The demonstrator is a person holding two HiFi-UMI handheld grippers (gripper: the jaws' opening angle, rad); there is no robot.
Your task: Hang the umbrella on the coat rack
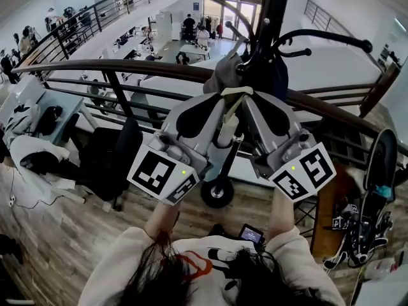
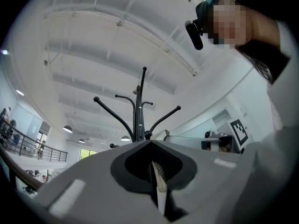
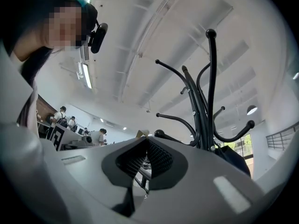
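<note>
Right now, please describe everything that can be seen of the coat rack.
The coat rack is black and looks like metal. It has one upright pole with thin arms that curve outward and upward, each ending in a round knob. It stands by the wooden railing. A grey cloth and a dark blue cloth hang against its pole. Its lower part is hidden.

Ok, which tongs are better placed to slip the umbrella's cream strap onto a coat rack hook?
Left, probably. The left tongs are clamped deep on the cream strap, with the coat rack straight ahead. The right tongs seem to pinch only a sliver at their tips.
</note>
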